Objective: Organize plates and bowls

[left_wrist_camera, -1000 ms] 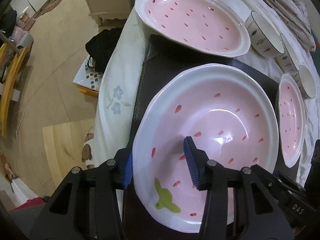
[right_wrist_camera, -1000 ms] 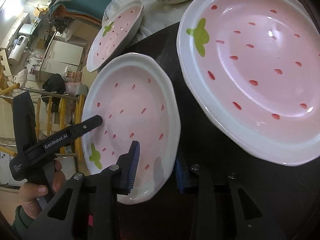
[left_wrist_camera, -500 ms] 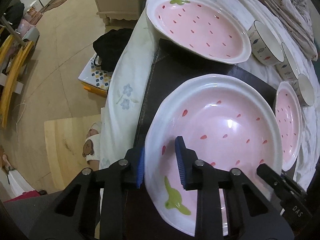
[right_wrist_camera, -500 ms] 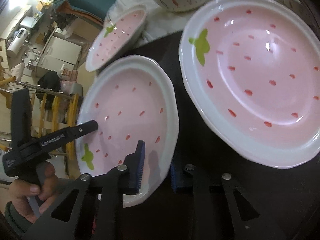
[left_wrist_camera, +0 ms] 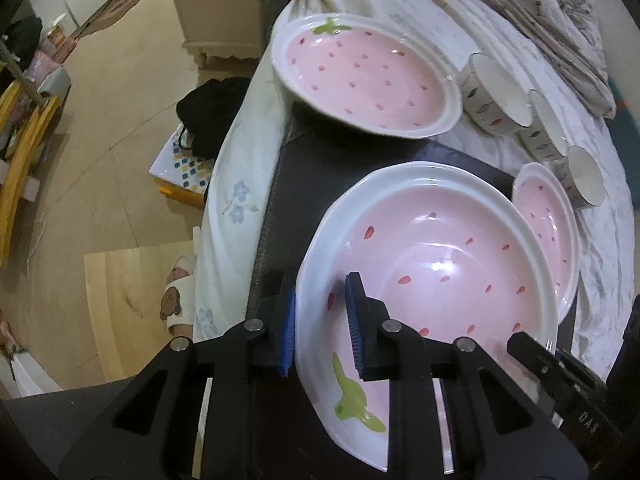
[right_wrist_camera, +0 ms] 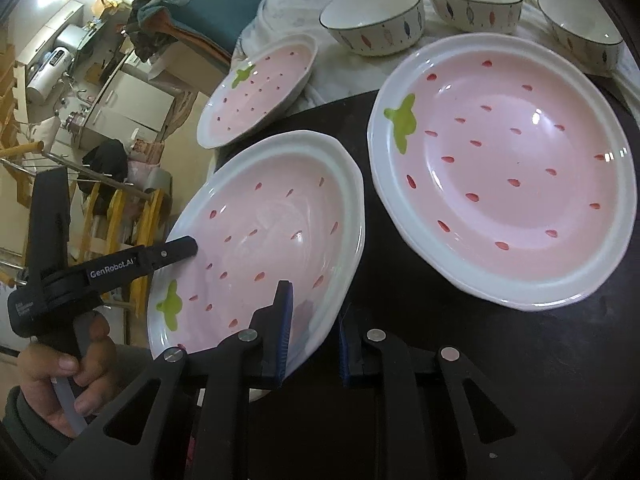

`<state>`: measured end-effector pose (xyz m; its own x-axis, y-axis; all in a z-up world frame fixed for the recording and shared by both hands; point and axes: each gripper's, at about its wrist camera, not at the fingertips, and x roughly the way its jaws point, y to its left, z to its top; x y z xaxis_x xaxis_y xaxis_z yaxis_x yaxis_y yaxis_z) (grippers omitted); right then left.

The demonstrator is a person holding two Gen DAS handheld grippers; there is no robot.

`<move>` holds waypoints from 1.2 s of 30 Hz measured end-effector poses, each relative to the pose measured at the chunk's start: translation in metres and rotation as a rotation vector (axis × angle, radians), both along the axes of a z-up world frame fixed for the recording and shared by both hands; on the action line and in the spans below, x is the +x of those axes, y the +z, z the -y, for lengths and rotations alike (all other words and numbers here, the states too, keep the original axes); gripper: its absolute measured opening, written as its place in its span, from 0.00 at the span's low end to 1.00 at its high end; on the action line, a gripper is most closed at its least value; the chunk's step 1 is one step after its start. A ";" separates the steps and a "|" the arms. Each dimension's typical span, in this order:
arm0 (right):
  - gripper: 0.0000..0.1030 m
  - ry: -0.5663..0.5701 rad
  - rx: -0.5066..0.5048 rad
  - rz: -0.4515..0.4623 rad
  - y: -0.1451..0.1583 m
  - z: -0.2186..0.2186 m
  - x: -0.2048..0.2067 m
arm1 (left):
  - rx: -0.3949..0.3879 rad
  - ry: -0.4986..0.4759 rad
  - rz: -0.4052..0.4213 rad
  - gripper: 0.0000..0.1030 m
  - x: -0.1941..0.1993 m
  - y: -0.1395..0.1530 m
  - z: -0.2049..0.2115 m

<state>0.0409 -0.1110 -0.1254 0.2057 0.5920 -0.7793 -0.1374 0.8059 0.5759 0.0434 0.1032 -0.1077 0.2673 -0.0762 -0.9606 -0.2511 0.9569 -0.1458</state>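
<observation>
— Pink-glazed, white-rimmed, and dotted with red seeds: which large strawberry plate [left_wrist_camera: 440,272] is being held?

— It's the one nearest both cameras, lying on the black mat [left_wrist_camera: 304,184]. The left gripper [left_wrist_camera: 320,324] is clamped on its rim at about 9 o'clock in the left wrist view, with one blue pad over the pink glaze and the other outside the rim.

— And the right gripper [right_wrist_camera: 314,338]?

— It is closed on the same plate at roughly 5 o'clock in the right wrist view (again with the rim sandwiched between the pads). The plate looks tilted there, but I cannot tell whether it is clear of the mat.

— What else is around it?

— A second large strawberry plate [left_wrist_camera: 364,80] sits at 12 o'clock from the left wrist, partly on the mat and partly on the white flowered cloth [left_wrist_camera: 232,184]. A small strawberry plate [left_wrist_camera: 548,232] lies just beside the held plate at 3 o'clock. Three white patterned bowls [left_wrist_camera: 496,96] form a row on the cloth between 1 and 2 o'clock.

— Is the person visible?

— Only a hand [right_wrist_camera: 60,372], at 8 o'clock in the right wrist view, gripping the left tool's handle.
</observation>
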 end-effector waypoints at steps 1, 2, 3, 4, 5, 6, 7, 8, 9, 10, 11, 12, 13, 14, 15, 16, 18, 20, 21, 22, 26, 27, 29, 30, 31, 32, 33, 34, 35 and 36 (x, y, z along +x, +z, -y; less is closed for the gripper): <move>0.21 -0.008 0.002 0.006 0.003 0.003 -0.001 | -0.003 -0.005 0.008 0.19 -0.001 0.003 0.002; 0.21 -0.011 0.003 0.009 0.004 0.004 -0.001 | -0.006 -0.012 0.013 0.19 -0.003 0.005 0.004; 0.21 -0.015 0.005 0.016 0.007 0.007 -0.002 | -0.007 -0.017 0.015 0.19 -0.004 0.006 0.006; 0.21 -0.017 0.004 0.023 0.009 0.010 -0.003 | -0.004 -0.029 0.014 0.19 -0.004 0.007 0.009; 0.21 -0.021 0.005 0.030 0.011 0.013 -0.004 | -0.005 -0.039 0.011 0.19 -0.004 0.008 0.012; 0.21 -0.029 0.009 0.035 0.014 0.016 -0.006 | -0.009 -0.044 0.007 0.19 -0.004 0.009 0.014; 0.21 -0.032 0.011 0.038 0.016 0.019 -0.008 | -0.008 -0.048 0.007 0.19 -0.003 0.010 0.017; 0.21 -0.035 0.007 0.039 0.017 0.022 -0.010 | -0.002 -0.054 0.009 0.19 -0.001 0.011 0.021; 0.21 -0.034 0.003 0.038 0.017 0.024 -0.011 | 0.002 -0.059 0.012 0.19 0.001 0.012 0.024; 0.21 -0.031 -0.002 0.036 0.017 0.025 -0.011 | -0.001 -0.062 0.017 0.19 0.003 0.013 0.029; 0.21 -0.034 -0.007 0.034 0.016 0.028 -0.012 | -0.004 -0.071 0.024 0.19 0.004 0.015 0.034; 0.21 -0.045 -0.004 0.034 0.016 0.031 -0.012 | -0.004 -0.079 0.028 0.19 0.004 0.016 0.038; 0.21 -0.058 0.001 0.034 0.015 0.037 -0.013 | -0.004 -0.097 0.035 0.19 0.005 0.017 0.045; 0.21 -0.074 0.002 0.034 0.015 0.043 -0.014 | -0.003 -0.105 0.036 0.19 0.006 0.017 0.048; 0.21 -0.082 -0.002 0.033 0.015 0.047 -0.014 | -0.004 -0.119 0.038 0.19 0.006 0.017 0.053; 0.21 -0.091 -0.003 0.032 0.015 0.051 -0.014 | -0.015 -0.126 0.040 0.19 0.007 0.018 0.058; 0.21 -0.114 0.006 0.036 0.017 0.063 -0.014 | -0.032 -0.131 0.042 0.19 0.009 0.018 0.065; 0.21 -0.131 0.005 0.045 0.022 0.071 -0.015 | -0.047 -0.135 0.046 0.19 0.013 0.019 0.073; 0.21 -0.146 0.009 0.050 0.024 0.077 -0.015 | -0.052 -0.140 0.051 0.19 0.015 0.021 0.077; 0.21 -0.155 0.012 0.052 0.025 0.081 -0.015 | -0.057 -0.152 0.057 0.19 0.018 0.022 0.083; 0.21 -0.189 -0.009 0.051 0.023 0.099 -0.014 | -0.057 -0.215 0.084 0.19 0.028 0.030 0.108; 0.21 -0.200 -0.011 0.041 0.019 0.104 -0.013 | -0.057 -0.220 0.087 0.19 0.031 0.030 0.112; 0.21 -0.220 0.005 0.018 0.012 0.111 -0.011 | -0.059 -0.228 0.086 0.19 0.038 0.029 0.119; 0.21 -0.227 0.001 0.014 0.010 0.114 -0.010 | -0.062 -0.230 0.085 0.19 0.042 0.028 0.121; 0.21 -0.232 -0.005 0.015 0.008 0.115 -0.010 | -0.066 -0.234 0.083 0.19 0.045 0.027 0.124; 0.21 -0.240 -0.004 0.014 0.007 0.118 -0.009 | -0.066 -0.242 0.081 0.19 0.048 0.026 0.127; 0.21 -0.247 -0.001 0.011 0.006 0.121 -0.008 | -0.069 -0.244 0.082 0.19 0.050 0.026 0.129; 0.21 -0.254 0.000 0.008 0.005 0.124 -0.006 | -0.069 -0.249 0.083 0.19 0.054 0.025 0.133; 0.21 -0.262 -0.002 0.005 0.004 0.127 -0.004 | -0.062 -0.259 0.083 0.19 0.058 0.024 0.138; 0.21 -0.270 -0.003 0.002 0.002 0.130 -0.001 | -0.056 -0.266 0.083 0.19 0.061 0.023 0.142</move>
